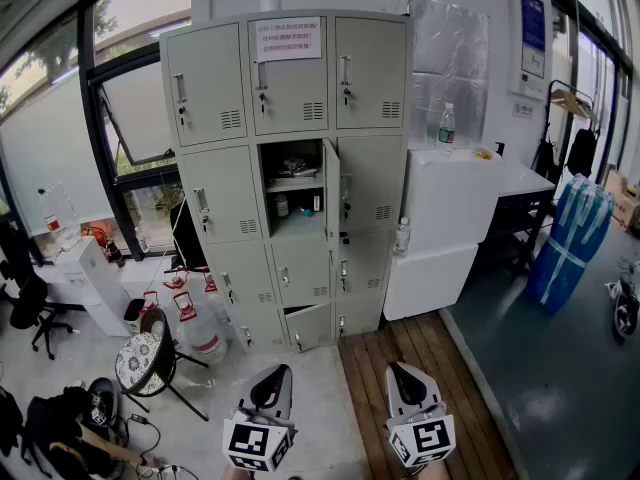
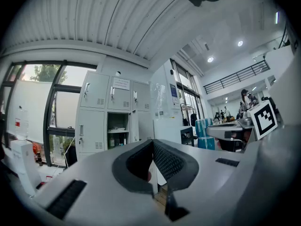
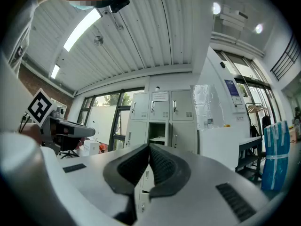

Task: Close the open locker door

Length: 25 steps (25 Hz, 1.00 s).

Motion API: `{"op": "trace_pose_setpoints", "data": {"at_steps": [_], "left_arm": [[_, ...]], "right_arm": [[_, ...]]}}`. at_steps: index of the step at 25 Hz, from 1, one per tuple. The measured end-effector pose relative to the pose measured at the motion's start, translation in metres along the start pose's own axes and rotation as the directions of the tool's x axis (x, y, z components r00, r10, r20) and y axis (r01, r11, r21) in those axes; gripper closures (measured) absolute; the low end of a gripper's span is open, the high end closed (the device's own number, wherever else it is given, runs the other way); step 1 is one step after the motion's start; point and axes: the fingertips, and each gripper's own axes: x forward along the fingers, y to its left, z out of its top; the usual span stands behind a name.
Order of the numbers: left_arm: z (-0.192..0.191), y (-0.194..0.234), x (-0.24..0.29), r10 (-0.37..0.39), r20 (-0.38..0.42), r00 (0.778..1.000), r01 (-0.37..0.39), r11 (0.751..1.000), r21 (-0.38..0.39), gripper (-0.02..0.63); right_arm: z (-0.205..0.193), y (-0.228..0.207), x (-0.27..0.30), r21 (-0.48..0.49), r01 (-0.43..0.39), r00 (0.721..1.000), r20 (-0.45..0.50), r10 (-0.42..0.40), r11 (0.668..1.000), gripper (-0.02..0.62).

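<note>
The left gripper (image 1: 279, 370) has its jaws closed tip to tip with nothing between them, and it touches nothing. The right gripper (image 1: 399, 367) is likewise closed and empty. Both are held level, side by side, well short of the grey locker cabinet (image 1: 212, 198) and pointing toward it. The open locker door (image 1: 331, 190) belongs to the middle compartment (image 1: 293, 200) of the cabinet's second row. It is hinged on the right and swung out so that it stands edge-on to the grippers. Inside that compartment a shelf carries some flat things, and below it stand a few small bottles; what they are is too small to tell. A paper notice (image 1: 288, 39) is stuck on the cabinet's top middle door. Just right of the cabinet stands a white box-like unit (image 1: 450, 218) with a water bottle (image 1: 447, 125) on top. To the lower left of the cabinet sit clear water jugs (image 1: 200, 330) and a round stool (image 1: 140, 360). The floor between the grippers and the cabinet's front is bare.
</note>
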Motion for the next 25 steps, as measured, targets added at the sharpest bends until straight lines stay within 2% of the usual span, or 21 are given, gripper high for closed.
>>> {"op": "trace_pose_setpoints", "data": {"at_steps": [13,20,25], "left_arm": [[-0.007,0.000,0.006,0.018,-0.016,1.000,-0.018,1.000,0.001,0.584],[-0.016,0.028,0.037,0.035,-0.024,0.999,-0.035,0.999,-0.001,0.584],[-0.022,0.062,0.081,0.036,-0.023,0.999,-0.036,0.999,-0.007,0.584]], "right_arm": [[-0.010,-0.007,0.006,0.017,-0.011,1.000,-0.006,0.011,1.000,0.577],[-0.024,-0.014,0.049,0.029,-0.023,1.000,-0.010,0.023,0.999,0.577],[-0.034,-0.021,0.104,0.030,-0.027,0.999,-0.019,0.028,0.999,0.577]]}}
